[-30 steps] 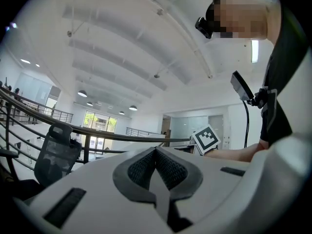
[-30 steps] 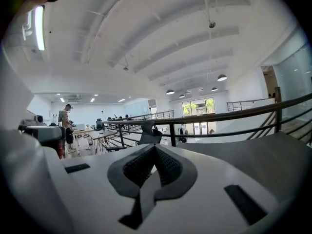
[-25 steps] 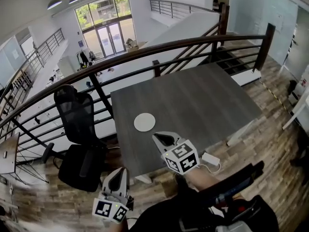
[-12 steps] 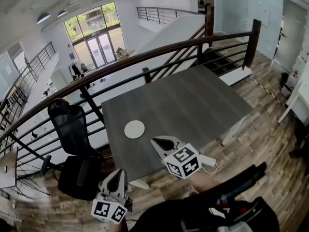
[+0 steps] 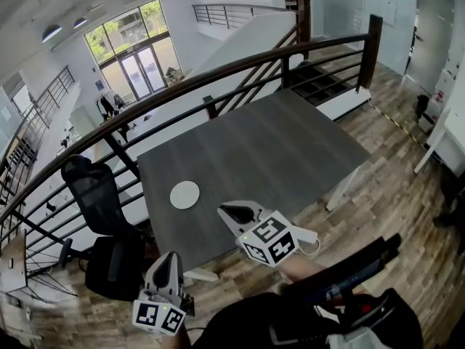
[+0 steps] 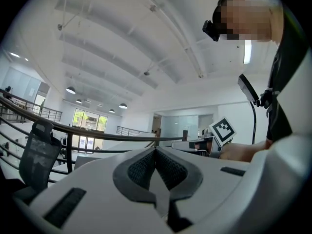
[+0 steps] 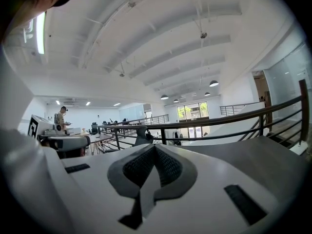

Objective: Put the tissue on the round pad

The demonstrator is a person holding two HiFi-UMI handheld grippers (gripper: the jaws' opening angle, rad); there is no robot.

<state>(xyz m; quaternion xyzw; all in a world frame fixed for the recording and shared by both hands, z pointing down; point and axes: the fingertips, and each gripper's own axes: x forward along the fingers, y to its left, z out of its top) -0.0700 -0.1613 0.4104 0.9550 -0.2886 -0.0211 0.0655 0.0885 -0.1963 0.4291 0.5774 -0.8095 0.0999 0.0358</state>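
Observation:
The round white pad (image 5: 184, 194) lies on the dark grey table (image 5: 276, 144), near its left front corner. No tissue shows in any view. My right gripper (image 5: 226, 211) hovers over the table's front edge, just right of the pad and nearer to me, jaws shut with nothing between them (image 7: 155, 146). My left gripper (image 5: 171, 257) hangs lower, off the table over the wooden floor, also shut and empty (image 6: 156, 148). Both gripper views point upward at the ceiling and railing, so neither shows the pad.
A dark railing (image 5: 218, 78) runs behind the table at a balcony edge. A black office chair (image 5: 98, 202) stands left of the table. A small white box with a cord (image 5: 308, 236) sits by the table's front edge. A person (image 7: 62, 115) stands far off.
The head view has swung, so the table and pad sit further left and lower in it. Both grippers keep about the same places and stay shut.

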